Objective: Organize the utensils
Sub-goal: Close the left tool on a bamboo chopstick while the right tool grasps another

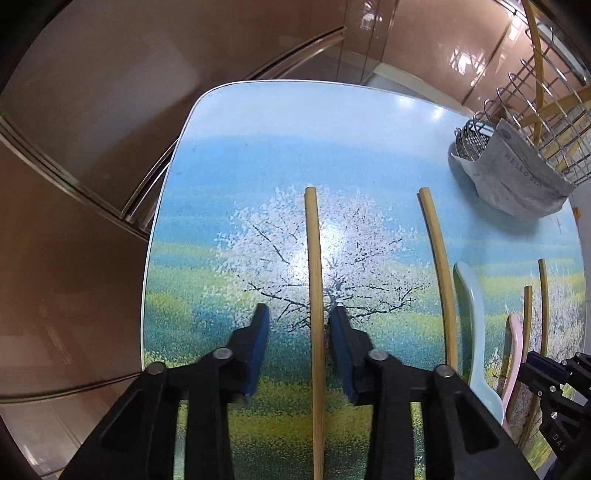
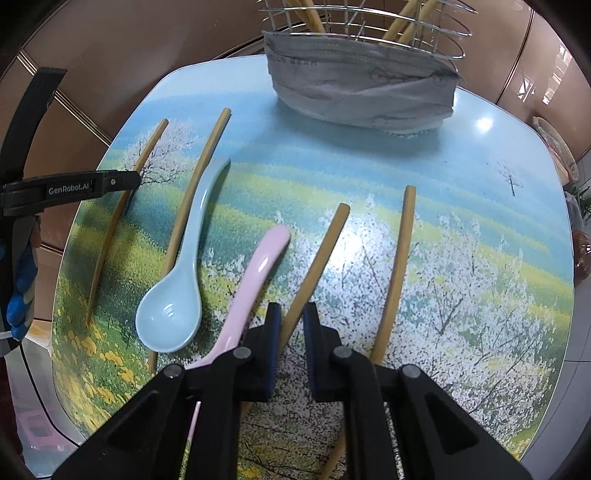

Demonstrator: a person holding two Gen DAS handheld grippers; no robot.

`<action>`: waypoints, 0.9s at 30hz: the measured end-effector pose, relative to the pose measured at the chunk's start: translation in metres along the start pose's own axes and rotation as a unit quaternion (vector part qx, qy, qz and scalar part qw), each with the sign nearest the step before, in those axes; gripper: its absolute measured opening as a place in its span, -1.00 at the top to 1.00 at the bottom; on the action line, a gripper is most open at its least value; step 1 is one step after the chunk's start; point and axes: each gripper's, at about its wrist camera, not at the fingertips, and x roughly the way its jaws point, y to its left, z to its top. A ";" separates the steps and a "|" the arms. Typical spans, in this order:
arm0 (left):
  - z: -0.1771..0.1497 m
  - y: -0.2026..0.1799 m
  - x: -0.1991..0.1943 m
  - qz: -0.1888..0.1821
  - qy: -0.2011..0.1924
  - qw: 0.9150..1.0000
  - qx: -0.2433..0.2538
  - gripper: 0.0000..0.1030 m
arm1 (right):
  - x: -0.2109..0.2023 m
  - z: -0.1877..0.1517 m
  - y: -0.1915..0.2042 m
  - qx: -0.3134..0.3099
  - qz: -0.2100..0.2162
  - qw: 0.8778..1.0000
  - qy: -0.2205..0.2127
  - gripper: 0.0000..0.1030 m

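Note:
Several bamboo chopsticks, a pale blue spoon [image 2: 173, 291] and a pink spoon [image 2: 255, 280] lie on a table printed with a blossom landscape. My left gripper [image 1: 298, 314] is open low over the table, its jaws either side of one chopstick [image 1: 314, 295]. My right gripper [image 2: 291, 310] is open, its jaws straddling another chopstick [image 2: 317, 262], not closed on it. A wire utensil holder [image 2: 365, 26] wrapped in a grey face mask [image 2: 362, 88] stands at the far edge with chopsticks in it. The left gripper also shows in the right wrist view [image 2: 118, 181].
Another chopstick [image 2: 397, 266] lies right of my right gripper, and two more [image 2: 195, 184] lie by the blue spoon. The table's rounded edge [image 1: 166, 206] drops off to a brown floor on the left. Glossy brown cabinets stand behind.

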 end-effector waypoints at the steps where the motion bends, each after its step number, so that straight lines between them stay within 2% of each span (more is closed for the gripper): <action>1: 0.002 -0.001 0.001 -0.003 0.006 1.000 0.005 0.47 | 0.000 0.000 0.000 0.000 -0.001 1.000 0.001 0.79; 8: 0.007 -0.008 0.003 -0.015 0.041 0.999 0.019 0.87 | 0.001 -0.003 0.002 0.007 0.001 1.000 0.004 0.82; 16: 0.008 -0.011 0.001 -0.013 0.032 0.999 0.016 0.88 | -0.001 -0.006 0.000 0.024 0.005 1.000 -0.003 0.85; 20: -0.002 -0.008 -0.004 -0.017 0.023 1.000 0.008 0.89 | -0.003 -0.007 -0.003 0.033 0.003 0.999 -0.009 0.87; 27: -0.023 0.004 -0.022 -0.037 0.001 0.999 -0.011 0.89 | -0.032 -0.024 -0.015 0.052 0.027 0.997 -0.044 0.88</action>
